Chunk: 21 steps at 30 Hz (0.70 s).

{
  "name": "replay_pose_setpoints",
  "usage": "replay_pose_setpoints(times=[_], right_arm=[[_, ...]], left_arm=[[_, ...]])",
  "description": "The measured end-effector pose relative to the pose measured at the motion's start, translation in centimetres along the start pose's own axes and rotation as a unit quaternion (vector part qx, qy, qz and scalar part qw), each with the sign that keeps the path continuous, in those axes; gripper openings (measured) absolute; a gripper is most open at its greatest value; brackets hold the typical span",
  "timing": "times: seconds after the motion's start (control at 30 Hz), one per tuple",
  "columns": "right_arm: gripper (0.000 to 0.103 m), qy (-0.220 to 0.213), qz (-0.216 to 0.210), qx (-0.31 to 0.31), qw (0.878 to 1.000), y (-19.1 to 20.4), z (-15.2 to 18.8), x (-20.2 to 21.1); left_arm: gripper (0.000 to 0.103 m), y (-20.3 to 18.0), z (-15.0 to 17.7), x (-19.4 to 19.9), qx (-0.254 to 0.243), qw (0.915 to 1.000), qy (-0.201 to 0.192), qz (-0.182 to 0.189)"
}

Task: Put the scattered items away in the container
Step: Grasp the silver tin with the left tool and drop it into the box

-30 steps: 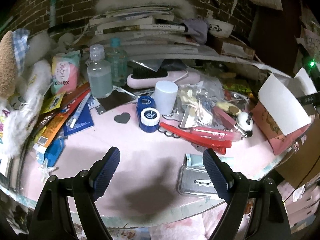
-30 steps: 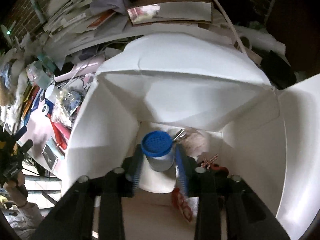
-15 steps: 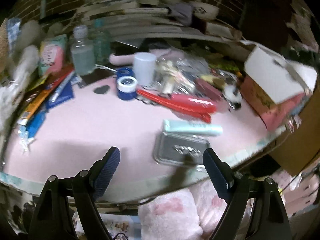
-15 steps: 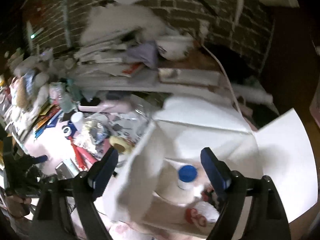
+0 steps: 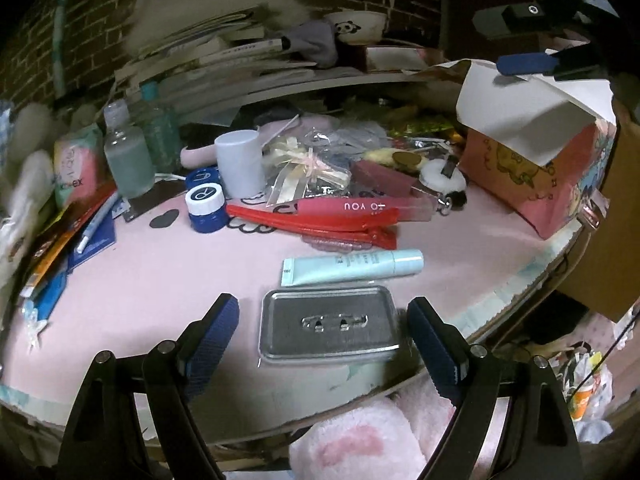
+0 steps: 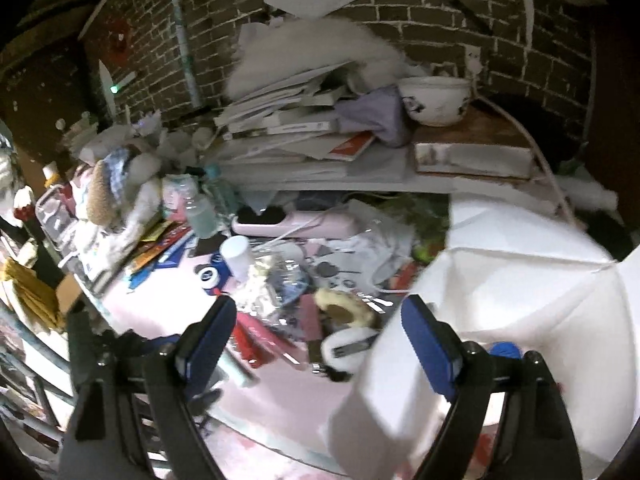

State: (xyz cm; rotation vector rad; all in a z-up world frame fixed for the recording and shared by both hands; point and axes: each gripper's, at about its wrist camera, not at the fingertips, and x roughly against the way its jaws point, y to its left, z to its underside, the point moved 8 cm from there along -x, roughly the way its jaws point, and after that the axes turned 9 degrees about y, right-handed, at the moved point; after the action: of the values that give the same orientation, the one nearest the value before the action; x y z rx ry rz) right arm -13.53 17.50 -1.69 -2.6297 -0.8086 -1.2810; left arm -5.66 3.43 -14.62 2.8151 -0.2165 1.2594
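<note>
Left hand-held gripper (image 5: 323, 322) is spread wide, nothing between its fingers, hovering over the near edge of the pink surface (image 5: 168, 280). A clear plastic case (image 5: 329, 326) lies flat right at that near edge, between the two blue pads but not touched. Just behind it sits a mint tube (image 5: 352, 267), cap toward the right edge. Further in: red hair clips (image 5: 320, 226), a pink tube (image 5: 360, 207) touching them, a blue-and-white jar (image 5: 205, 207) and a white cylinder (image 5: 239, 163) upright behind it. Container is the pink carton (image 5: 536, 168) at the right edge, white flaps up. Right hand-held gripper (image 6: 316, 330) is also wide open and empty, above the carton's left wall (image 6: 400, 380); its right finger is over the open box, left finger over the clutter. A blue cap (image 6: 505, 350) shows inside the carton; what it sits on is hidden. Right view is motion-blurred.
</note>
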Motion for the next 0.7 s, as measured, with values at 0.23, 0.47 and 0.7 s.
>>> replay_pose_setpoints(times=[0.23,0.47,0.7], right_arm=[[0.083,-0.012,-0.026,0.015,0.999,3.0,0.6,-0.9],[0.083,-0.018,-0.047,0.029,0.998,5.7,1.3,-1.3],[0.083,-0.008,-0.068,0.025,0.997,7.6,3.4,-2.6]], left_arm=[[0.081,0.0,0.0,-0.1,0.007,0.9999,-0.001,-0.007],[0.067,0.7,0.2,0.3,0.005,0.9999,-0.009,-0.002],[0.067,2.8,-0.4,0.0,0.018,0.9997,-0.013,-0.002]])
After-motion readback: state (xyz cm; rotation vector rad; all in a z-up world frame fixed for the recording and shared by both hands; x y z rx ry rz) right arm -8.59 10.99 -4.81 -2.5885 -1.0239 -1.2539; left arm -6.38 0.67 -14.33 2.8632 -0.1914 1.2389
